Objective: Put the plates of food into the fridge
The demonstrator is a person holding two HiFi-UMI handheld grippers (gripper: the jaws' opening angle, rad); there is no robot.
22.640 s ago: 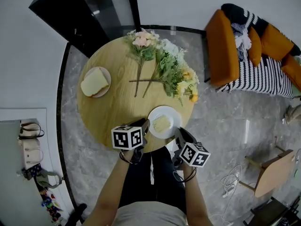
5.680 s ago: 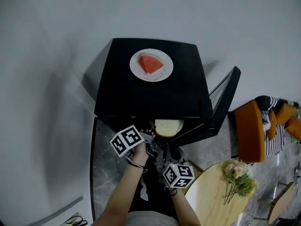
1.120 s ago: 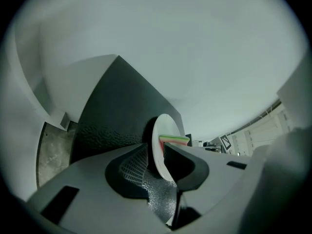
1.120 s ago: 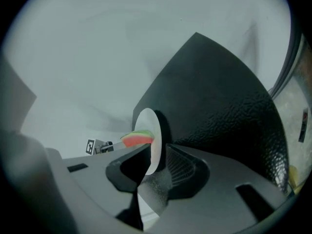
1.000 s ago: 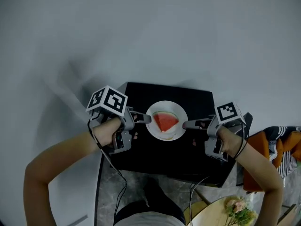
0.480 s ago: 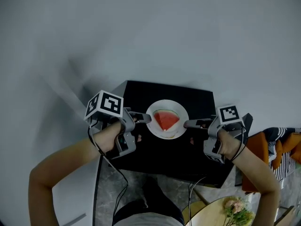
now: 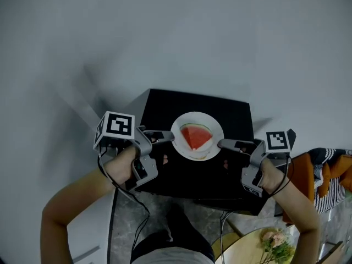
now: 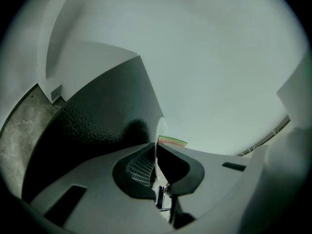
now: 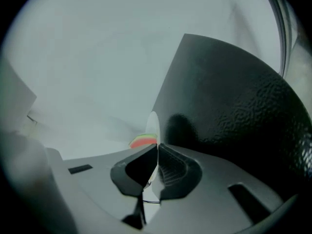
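Over the fridge [image 7: 165, 106], left claw [image 7: 168, 136] and right claw [image 7: 223, 143] clamp the plate [image 7: 197, 117].

Clear black fridge top [image 7: 165, 109] on every side of the plate [image 7: 210, 126], pinched at its rim by left gripper [image 7: 171, 137] and right gripper [image 7: 220, 143]. Pale wall [image 7: 176, 37] directly behind; seemingly the open door's edge [image 7: 290, 131] just beside the right gripper.

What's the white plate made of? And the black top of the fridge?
Plate: smooth plain white with a thin rim, probably ceramic, maybe melamine. Fridge top: matte black with a pebbly grain in the gripper views, likely textured plastic or coated metal.
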